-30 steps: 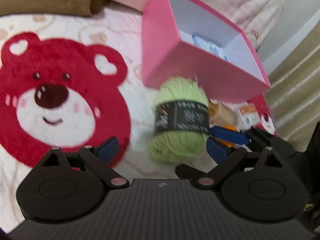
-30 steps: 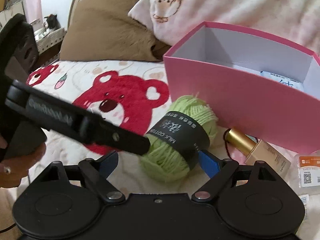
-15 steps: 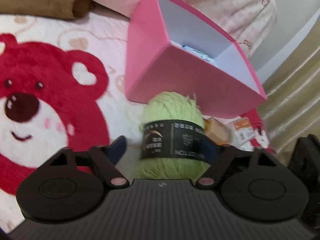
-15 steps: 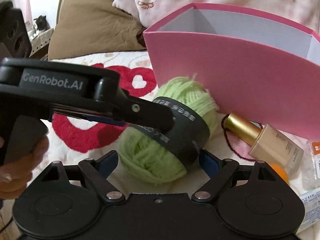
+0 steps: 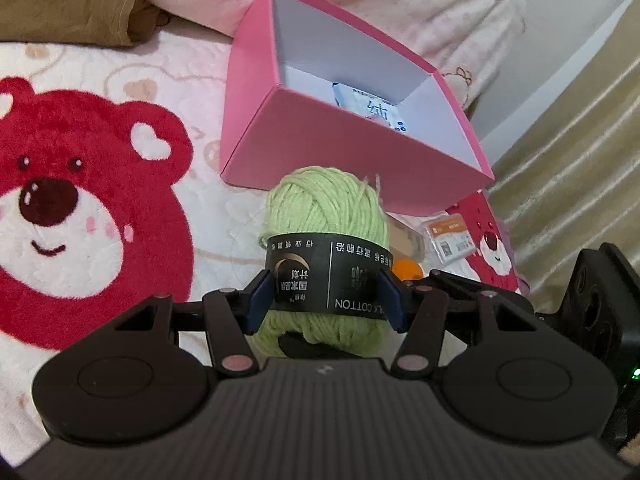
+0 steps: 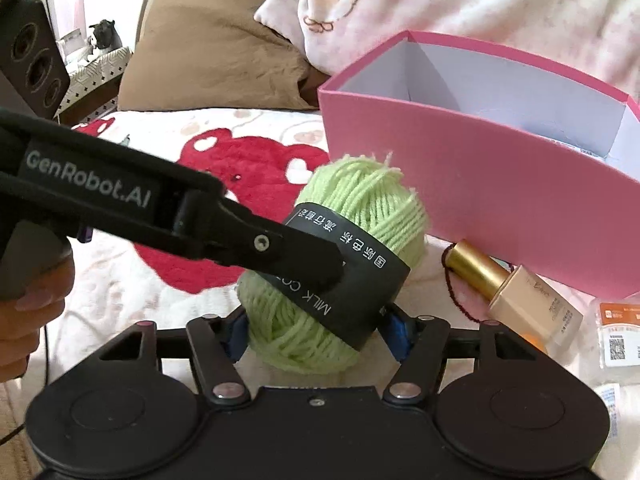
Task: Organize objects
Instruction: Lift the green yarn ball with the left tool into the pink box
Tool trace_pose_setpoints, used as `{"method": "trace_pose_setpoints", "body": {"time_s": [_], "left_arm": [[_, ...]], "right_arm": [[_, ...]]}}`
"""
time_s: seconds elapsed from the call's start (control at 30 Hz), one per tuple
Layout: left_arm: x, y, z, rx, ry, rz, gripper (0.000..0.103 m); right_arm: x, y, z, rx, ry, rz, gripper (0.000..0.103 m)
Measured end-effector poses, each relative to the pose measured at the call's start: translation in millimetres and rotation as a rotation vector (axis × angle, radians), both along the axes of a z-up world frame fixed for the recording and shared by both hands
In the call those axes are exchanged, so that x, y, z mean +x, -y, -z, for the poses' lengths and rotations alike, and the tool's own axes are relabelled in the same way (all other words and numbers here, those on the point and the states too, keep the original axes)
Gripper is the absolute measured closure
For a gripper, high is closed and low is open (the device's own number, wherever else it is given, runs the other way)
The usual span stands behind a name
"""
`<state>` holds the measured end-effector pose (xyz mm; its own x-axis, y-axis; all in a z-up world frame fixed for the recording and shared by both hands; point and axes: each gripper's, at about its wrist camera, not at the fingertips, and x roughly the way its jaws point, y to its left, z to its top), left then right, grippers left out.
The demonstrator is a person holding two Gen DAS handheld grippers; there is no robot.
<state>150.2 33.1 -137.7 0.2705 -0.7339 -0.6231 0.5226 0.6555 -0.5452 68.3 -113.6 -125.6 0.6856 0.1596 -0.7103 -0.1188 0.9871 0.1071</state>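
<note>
Green yarn ball [image 5: 326, 240] sits on the bed's bear-print blanket [image 5: 80, 200], just in front of the near wall of the pink box [image 5: 352, 148], and it is between both of my sets of fingers at once. My left gripper [image 5: 325, 300] has just been closing: its blue pads press the black paper band on both sides, so I judge the ball held there. My right gripper [image 6: 316, 334] has also just been closing, with the ball between its fingers; its pads sit against the lower part of the ball and the band, and I read that as contact, though how firmly I cannot tell. The controlling relation: the ball's long axis runs away from me toward the box in the left wrist view, crosswise to the left grip, with its far end pointing at the box wall; the box opening lies beyond and above that end. The right fingers meet the ball from another angle, so in their view the axis lies diagonally. The left hold looks the more square, so I judge the left better placed for the carry. Lifting must clear the wall. A gold-capped bottle [image 6: 516, 288] lies just right of the ball, and a small packet [image 5: 372, 110] is already inside the box.
</note>
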Motion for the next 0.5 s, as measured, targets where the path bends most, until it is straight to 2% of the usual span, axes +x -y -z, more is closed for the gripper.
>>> {"method": "trace_pose_setpoints", "body": {"time_s": [0.3, 0.5], "left_arm": [[-26, -6, -37, 0.019, 0.037, -0.020, 0.047], [-40, -1, -69, 0.021, 0.075, -0.014, 0.047]], "right_arm": [[-16, -6, -35, 0.010, 0.034, -0.035, 0.034], [-24, -3, -67, -0.026, 0.059, -0.058, 0.034]]}}
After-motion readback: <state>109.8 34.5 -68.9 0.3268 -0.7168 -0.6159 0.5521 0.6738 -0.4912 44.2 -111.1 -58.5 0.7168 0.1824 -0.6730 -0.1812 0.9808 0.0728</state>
